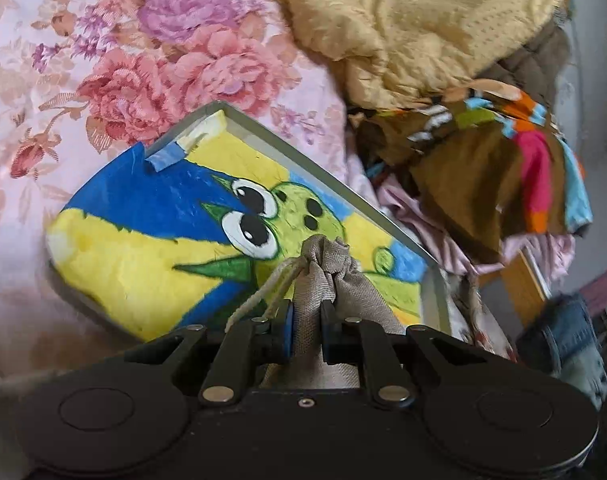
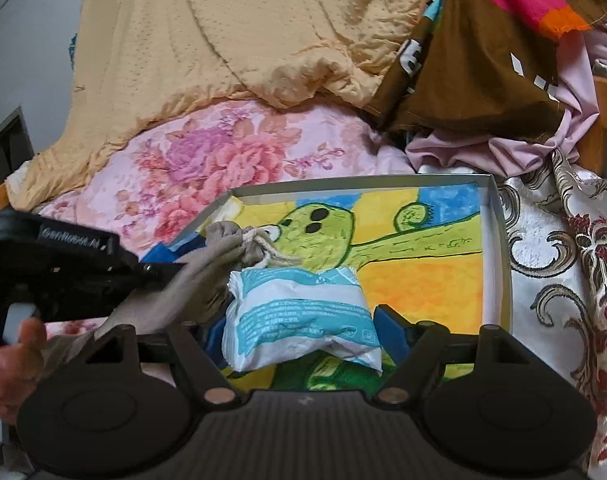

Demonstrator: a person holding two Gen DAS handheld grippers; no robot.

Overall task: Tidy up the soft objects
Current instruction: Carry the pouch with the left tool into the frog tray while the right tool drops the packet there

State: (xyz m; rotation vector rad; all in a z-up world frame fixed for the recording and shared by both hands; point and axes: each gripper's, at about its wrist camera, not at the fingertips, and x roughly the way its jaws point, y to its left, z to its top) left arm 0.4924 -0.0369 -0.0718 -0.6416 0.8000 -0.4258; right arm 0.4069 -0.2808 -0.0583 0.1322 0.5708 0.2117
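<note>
A shallow grey tray (image 1: 303, 152) with a yellow, blue and green cartoon lining lies on the floral bed. My left gripper (image 1: 306, 312) is shut on a beige drawstring pouch (image 1: 331, 276) and holds it over the tray. In the right wrist view the pouch (image 2: 219, 256) hangs at the tray's left side (image 2: 499, 240), with the left gripper's black body beside it. My right gripper (image 2: 299, 328) has its jaws wide apart around a white and teal soft packet (image 2: 299, 320); whether the pads press on it is hidden.
A tan quilt (image 1: 415, 20) and a heap of brown and multicoloured clothes (image 1: 499, 168) lie behind the tray. A floral pink bedspread (image 1: 123, 80) lies to the left. A patterned cream and red cloth (image 2: 563, 280) lies right of the tray.
</note>
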